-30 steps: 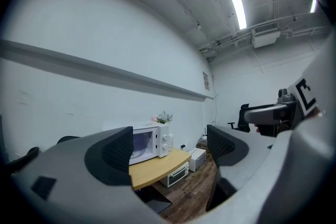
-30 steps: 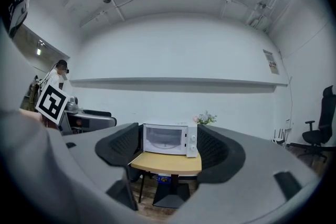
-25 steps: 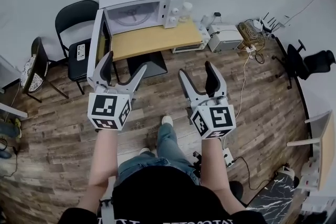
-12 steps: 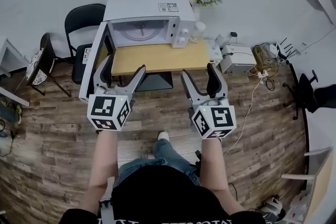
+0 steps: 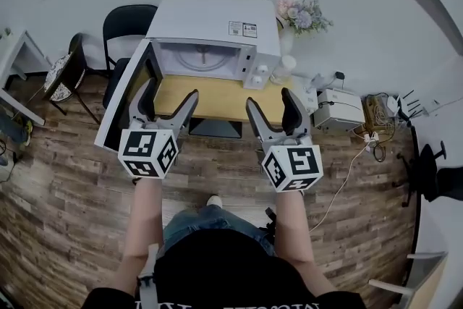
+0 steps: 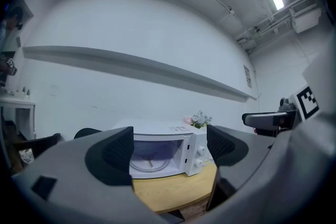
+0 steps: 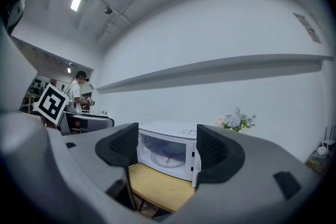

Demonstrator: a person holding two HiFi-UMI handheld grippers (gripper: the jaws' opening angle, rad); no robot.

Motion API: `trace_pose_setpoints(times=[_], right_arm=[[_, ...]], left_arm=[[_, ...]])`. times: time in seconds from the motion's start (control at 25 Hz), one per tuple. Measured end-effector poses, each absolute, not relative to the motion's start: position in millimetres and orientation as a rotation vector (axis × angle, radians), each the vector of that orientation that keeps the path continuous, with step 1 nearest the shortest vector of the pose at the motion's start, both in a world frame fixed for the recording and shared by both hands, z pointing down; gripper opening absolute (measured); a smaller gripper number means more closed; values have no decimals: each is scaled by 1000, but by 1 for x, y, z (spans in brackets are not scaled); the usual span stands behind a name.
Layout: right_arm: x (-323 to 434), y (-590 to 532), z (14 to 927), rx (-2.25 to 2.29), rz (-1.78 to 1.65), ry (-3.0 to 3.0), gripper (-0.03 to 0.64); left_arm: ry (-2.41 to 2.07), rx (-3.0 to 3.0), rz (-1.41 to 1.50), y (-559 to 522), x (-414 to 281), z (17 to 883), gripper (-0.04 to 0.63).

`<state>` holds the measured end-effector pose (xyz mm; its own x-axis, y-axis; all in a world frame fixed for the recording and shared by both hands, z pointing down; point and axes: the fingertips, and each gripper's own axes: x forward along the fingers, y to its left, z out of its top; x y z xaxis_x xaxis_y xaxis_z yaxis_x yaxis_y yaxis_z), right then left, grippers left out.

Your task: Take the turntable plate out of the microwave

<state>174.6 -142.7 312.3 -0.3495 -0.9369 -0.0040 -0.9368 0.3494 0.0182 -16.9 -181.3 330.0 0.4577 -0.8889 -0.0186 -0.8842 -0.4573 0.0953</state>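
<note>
A white microwave point(image 5: 217, 18) stands on a small wooden table point(image 5: 210, 99) against the wall, its door point(image 5: 124, 101) swung open to the left. Inside lies the round glass turntable plate point(image 5: 205, 58), also seen in the left gripper view as the plate point(image 6: 149, 163) and in the right gripper view as the plate point(image 7: 164, 157). My left gripper point(image 5: 165, 96) is open and empty, short of the table's near edge. My right gripper point(image 5: 269, 106) is open too, level with it, holding nothing. Both point at the microwave from some distance.
A vase of flowers point(image 5: 302, 14) stands right of the microwave. A black chair point(image 5: 124, 29) is at the left, another chair point(image 5: 66, 72) farther left. A white box point(image 5: 340, 110) and cables lie on the wood floor at the right. A person point(image 7: 80, 93) stands far off.
The view has closed in on the microwave and table, which now sit nearer and more centred. Both grippers stay open and keep their spacing.
</note>
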Motion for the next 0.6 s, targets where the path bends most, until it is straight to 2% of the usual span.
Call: trace_pose_setpoints(times=[0.6], right_arm=[[172, -192, 365, 1590, 202, -2654, 356]], left_arm=[[-1603, 2478, -41, -219, 1, 373, 439]])
